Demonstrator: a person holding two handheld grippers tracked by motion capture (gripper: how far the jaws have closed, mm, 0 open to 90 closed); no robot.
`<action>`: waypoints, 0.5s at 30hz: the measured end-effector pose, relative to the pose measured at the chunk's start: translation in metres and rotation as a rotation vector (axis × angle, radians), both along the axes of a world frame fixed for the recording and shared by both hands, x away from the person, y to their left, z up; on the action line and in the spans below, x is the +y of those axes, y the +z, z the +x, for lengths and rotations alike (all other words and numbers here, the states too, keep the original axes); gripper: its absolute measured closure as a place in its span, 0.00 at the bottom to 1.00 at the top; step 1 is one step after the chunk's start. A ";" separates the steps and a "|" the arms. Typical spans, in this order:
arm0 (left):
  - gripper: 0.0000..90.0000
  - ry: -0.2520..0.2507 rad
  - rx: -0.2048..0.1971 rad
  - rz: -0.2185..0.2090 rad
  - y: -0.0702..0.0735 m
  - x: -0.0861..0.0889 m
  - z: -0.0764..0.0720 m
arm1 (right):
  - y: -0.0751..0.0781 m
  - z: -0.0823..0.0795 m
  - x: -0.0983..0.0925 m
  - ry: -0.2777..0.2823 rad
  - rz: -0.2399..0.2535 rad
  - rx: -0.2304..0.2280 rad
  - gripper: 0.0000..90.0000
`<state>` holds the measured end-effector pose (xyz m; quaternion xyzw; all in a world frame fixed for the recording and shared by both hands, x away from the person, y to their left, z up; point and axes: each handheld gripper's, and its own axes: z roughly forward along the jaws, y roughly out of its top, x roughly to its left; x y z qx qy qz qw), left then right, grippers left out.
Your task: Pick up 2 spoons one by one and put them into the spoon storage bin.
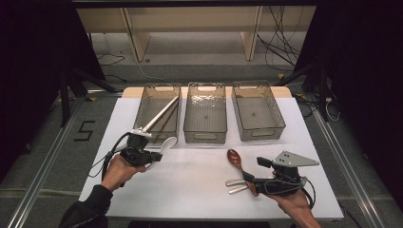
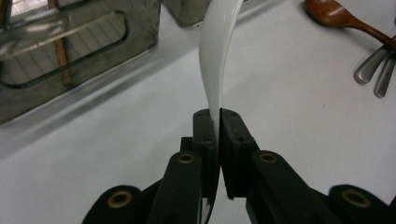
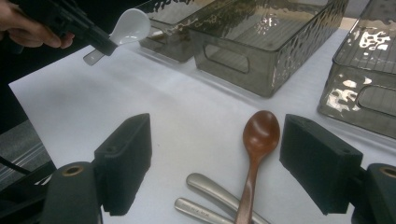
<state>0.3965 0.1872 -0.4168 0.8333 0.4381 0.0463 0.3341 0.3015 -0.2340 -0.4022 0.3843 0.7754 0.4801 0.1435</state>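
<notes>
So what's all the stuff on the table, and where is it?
bins: three, smoky clear, side by side along the table's far edge
chopsticks: a pair, wood and metal, slanting in the left bin
white spoon: one, white, clamped in the left claw, lifted off the table before the left bin
wooden spoon: one, reddish brown, flat on the table between the right claw's jaws
metal handles: two, silver, beside the wooden spoon's handle
table: one, white
left claw: black, shut on the white spoon
right claw: black, open

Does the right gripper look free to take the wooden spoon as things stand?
Probably yes: the right gripper is open, and the wooden spoon lies between its jaws, uncovered, though its handle crosses two metal handles.
</notes>
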 end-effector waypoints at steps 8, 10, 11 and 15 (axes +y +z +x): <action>0.94 -0.017 -0.030 -0.017 0.010 -0.019 0.015 | 0.000 0.000 -0.001 0.001 0.002 0.000 0.29; 0.94 -0.021 -0.037 -0.020 0.013 -0.024 0.019 | 0.000 0.000 -0.001 0.001 0.003 0.000 0.29; 0.94 -0.023 -0.039 -0.026 0.015 -0.027 0.021 | 0.000 0.000 -0.001 0.000 0.003 0.001 0.29; 0.94 -0.026 -0.054 -0.037 0.021 -0.034 0.029 | 0.000 0.000 -0.001 0.000 0.005 0.000 0.29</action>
